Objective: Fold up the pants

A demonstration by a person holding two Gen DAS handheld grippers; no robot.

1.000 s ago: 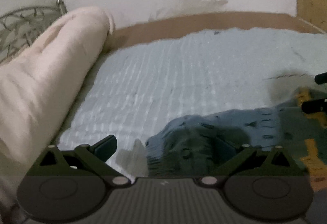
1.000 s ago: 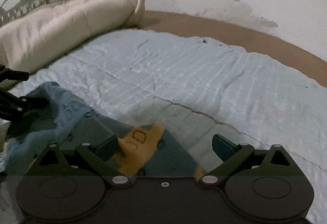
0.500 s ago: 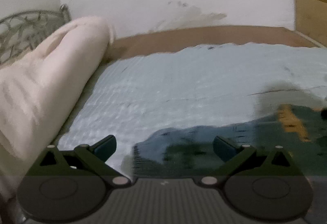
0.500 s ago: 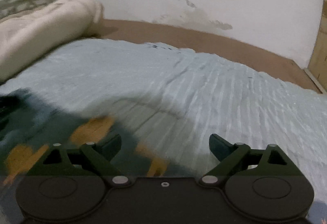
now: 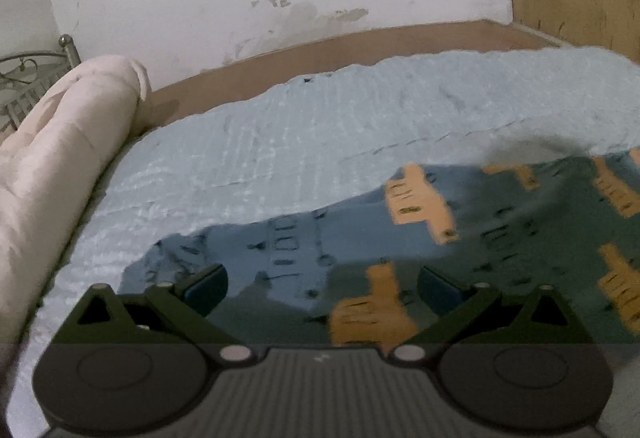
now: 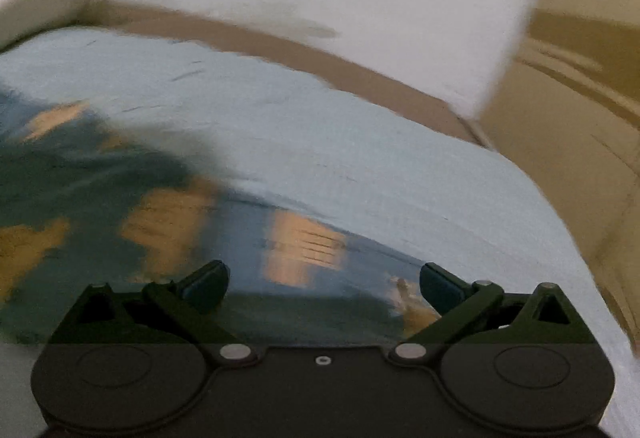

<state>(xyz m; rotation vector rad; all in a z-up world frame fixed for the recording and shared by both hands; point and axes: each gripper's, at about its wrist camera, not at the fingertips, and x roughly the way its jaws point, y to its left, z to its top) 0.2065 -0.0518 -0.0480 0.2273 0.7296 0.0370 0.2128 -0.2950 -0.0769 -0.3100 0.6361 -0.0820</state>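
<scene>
The pants (image 5: pixel 500 230) are dark teal-blue with orange patches and lie spread on a light blue bedspread (image 5: pixel 304 142). In the left wrist view they fill the lower right. My left gripper (image 5: pixel 322 284) is open and empty, just above their left end. In the right wrist view the pants (image 6: pixel 120 206) are blurred and fill the lower left. My right gripper (image 6: pixel 324 284) is open and empty above their right part.
A rolled cream duvet (image 5: pixel 60 166) lies along the left side of the bed, by a metal bed frame (image 5: pixel 28 78). A brown bed edge (image 5: pixel 360 50) and a white wall are behind. A wooden wardrobe (image 6: pixel 580 98) stands at the right.
Both grippers have drawn back and up from the pants. The right gripper has swung to the right. The pants now lie flatter and more spread out.
</scene>
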